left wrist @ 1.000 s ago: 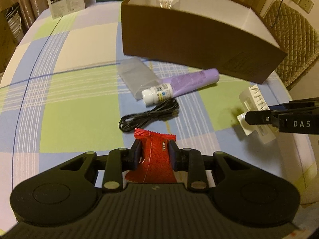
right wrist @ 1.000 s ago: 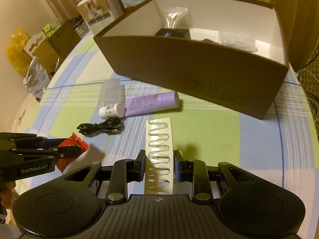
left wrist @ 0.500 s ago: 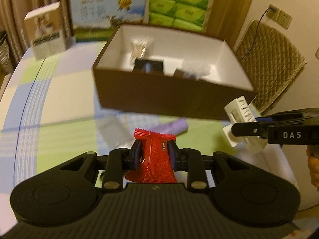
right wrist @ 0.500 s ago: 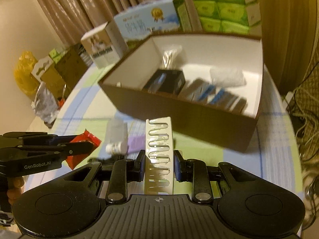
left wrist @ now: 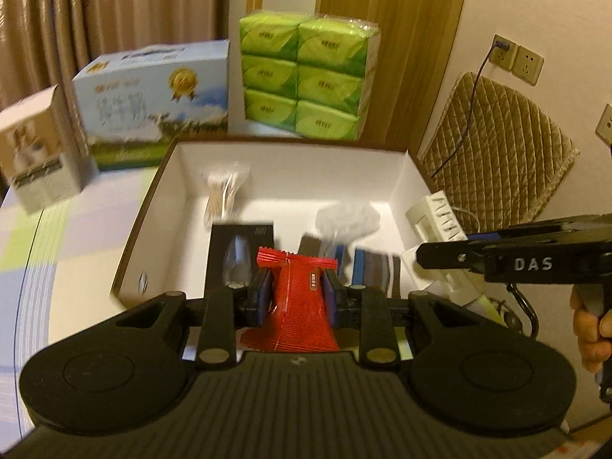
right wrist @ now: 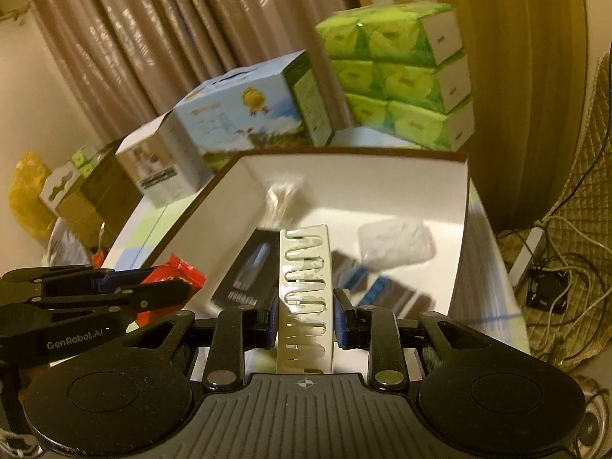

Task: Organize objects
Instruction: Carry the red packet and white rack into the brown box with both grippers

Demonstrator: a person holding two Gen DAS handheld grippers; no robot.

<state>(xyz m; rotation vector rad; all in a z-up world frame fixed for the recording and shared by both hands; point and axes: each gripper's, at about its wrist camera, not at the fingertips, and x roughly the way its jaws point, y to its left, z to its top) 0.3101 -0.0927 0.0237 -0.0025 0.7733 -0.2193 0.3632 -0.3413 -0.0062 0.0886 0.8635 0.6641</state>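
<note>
While hovering over the open box mid-frame: left gripper clamped on red snack packet, light and crinkly, best pinched mid-body; right gripper gripping white slotted plastic piece, stiff, probably slippery.

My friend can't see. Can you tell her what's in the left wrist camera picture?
The left tool holds a red packet over an open box that has small things inside. On the right, the right tool holds a white holder at the box's edge. Behind the box stand green tissue packs and two cartons.
</note>
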